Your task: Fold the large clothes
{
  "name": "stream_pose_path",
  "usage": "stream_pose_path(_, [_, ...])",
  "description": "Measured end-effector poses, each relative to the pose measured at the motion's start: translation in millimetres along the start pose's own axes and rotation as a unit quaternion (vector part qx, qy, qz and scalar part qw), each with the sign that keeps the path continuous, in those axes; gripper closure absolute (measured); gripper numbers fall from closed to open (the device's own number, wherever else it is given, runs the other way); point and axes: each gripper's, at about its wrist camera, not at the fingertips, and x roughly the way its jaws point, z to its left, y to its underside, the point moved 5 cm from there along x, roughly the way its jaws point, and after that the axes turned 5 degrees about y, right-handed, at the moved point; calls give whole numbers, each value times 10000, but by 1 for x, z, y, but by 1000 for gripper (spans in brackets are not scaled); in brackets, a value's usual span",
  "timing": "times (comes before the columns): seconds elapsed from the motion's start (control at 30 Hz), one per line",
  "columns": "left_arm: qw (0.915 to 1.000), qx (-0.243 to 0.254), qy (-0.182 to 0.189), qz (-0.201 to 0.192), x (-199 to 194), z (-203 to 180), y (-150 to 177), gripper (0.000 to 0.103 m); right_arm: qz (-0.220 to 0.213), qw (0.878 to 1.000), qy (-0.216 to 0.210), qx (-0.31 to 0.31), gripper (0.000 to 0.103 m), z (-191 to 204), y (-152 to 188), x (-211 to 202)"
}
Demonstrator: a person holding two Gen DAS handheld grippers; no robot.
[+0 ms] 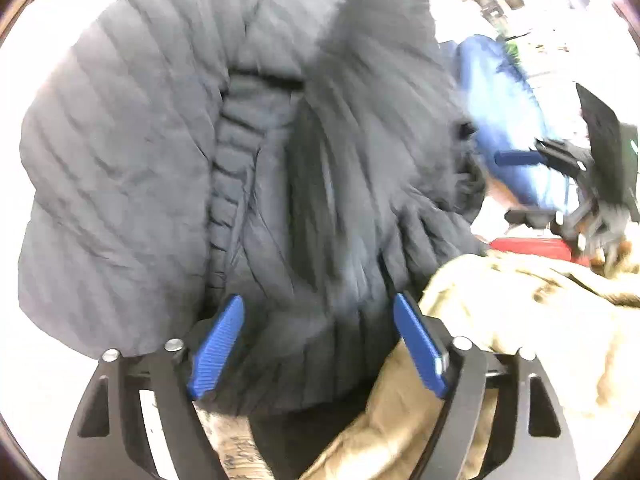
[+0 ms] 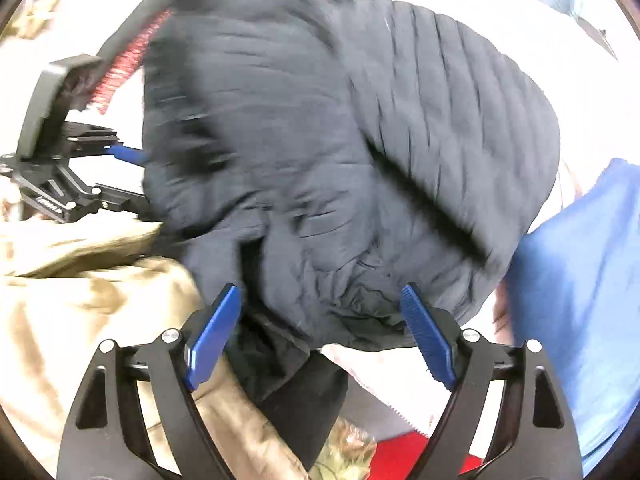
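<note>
While agape: grippers (image 1: pixel 318 340) round jkt (image 1: pixel 280 160)

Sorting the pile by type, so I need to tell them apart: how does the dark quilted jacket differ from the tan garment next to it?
The dark jacket is navy-grey with stitched quilted ribs; the tan garment is beige and shows no quilting. The dark jacket looks puffy and fills most of both views, while the tan garment lies lower at the side, partly under the jacket's edge. Both are crumpled, not folded.

Left claw (image 1: pixel 318 344), right claw (image 2: pixel 320 336): both agape.
</note>
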Motion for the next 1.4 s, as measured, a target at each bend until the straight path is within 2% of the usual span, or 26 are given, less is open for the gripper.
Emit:
stream_pose_path(0.07, [9998, 94, -89, -150, -22, 6, 2, 17, -302, 9995, 109, 4, 19, -14, -13, -21])
stream_pose_path(0.13, [9978, 80, -457, -473, -46, 23, -2, 14, -597, 9974, 330, 214, 17, -33, -28, -34])
stream_pose_path(0.2, [9934, -224, -810, -778, -61, 50, -12, 14, -1011, 9902, 691, 668, 17, -65, -46, -41])
stream_pose_path(0.27, [9874, -587, -1009, -1064, -72, 79, -26, 14, -1191, 9812, 1037, 1110, 17, -90, -69, -34])
stream_pose_path(0.33, [9765, -1075, -1194, -1434, -82, 115, -50, 14, -1366, 9724, 940, 1639, 17, -126, -96, -23])
stream_pose_path(0.4, [9712, -1404, -1226, -1482, -82, 138, -66, 14, -1452, 9659, 723, 2018, 17, -144, -120, -13])
stream_pose_path(0.47, [9723, -1502, -1002, -1486, -72, 156, -89, 14, -1331, 9644, 507, 2227, 17, -154, -143, 6])
stream_pose_path(0.53, [9722, -1646, -1014, -1318, -54, 164, -103, 14, -1149, 9642, 176, 2385, 17, -167, -169, 21])
stream_pose_path(0.57, [9730, -1682, -1007, -1217, -48, 169, -108, 14, -1056, 9642, 70, 2432, 17, -172, -172, 29])
stream_pose_path(0.67, [9772, -1585, -886, -1100, -25, 170, -119, 14, -855, 9683, -158, 2343, 17, -169, -196, 56])
stream_pose_path(0.73, [9787, -1581, -792, -1041, -14, 164, -118, 15, -589, 9761, -112, 2089, 17, -153, -207, 83])
stream_pose_path(0.8, [9819, -1450, -680, -1013, -2, 154, -116, 17, -260, 9842, 199, 1738, 17, -132, -207, 109])
stream_pose_path(0.83, [9829, -1357, -697, -1027, 0, 147, -112, 24, -225, 9868, 279, 1580, 18, -124, -205, 116])
stream_pose_path(0.87, [9841, -1263, -693, -1036, 5, 140, -110, 33, -308, 9900, 372, 1323, 25, -111, -202, 120])
stream_pose_path(0.9, [9860, -1148, -626, -1034, 11, 131, -105, 38, -438, 9928, 457, 1017, 45, -96, -198, 120])
stream_pose_path(0.93, [9868, -1093, -610, -1030, 12, 127, -99, 50, -466, 9936, 565, 857, 61, -87, -195, 120])
stream_pose_path(0.97, [9870, -1038, -659, -1033, 14, 121, -95, 55, -569, 9935, 699, 698, 70, -77, -188, 116])
stream_pose_path(1.03, [9861, -993, -757, -1098, 17, 113, -89, 75, -731, 9929, 615, 714, 89, -69, -177, 103])
stream_pose_path(1.07, [9849, -1035, -718, -1184, 15, 109, -86, 82, -894, 9910, 429, 896, 91, -69, -171, 91])
stream_pose_path(1.17, [9809, -1098, -674, -1456, -1, 95, -81, 92, -1359, 9818, -70, 1327, 95, -70, -160, 50])
stream_pose_path(1.27, [9745, -824, -833, -1914, -44, 78, -83, 95, -1864, 9719, -245, 1418, 96, -68, -158, -8])
stream_pose_path(1.37, [9588, -657, -1038, -2563, -105, 65, -97, 95, -2561, 9541, -284, 1525, 97, -66, -158, -76])
stream_pose_path(1.4, [9496, -615, -1093, -2873, -133, 60, -100, 96, -2886, 9437, -334, 1581, 97, -66, -158, -105])
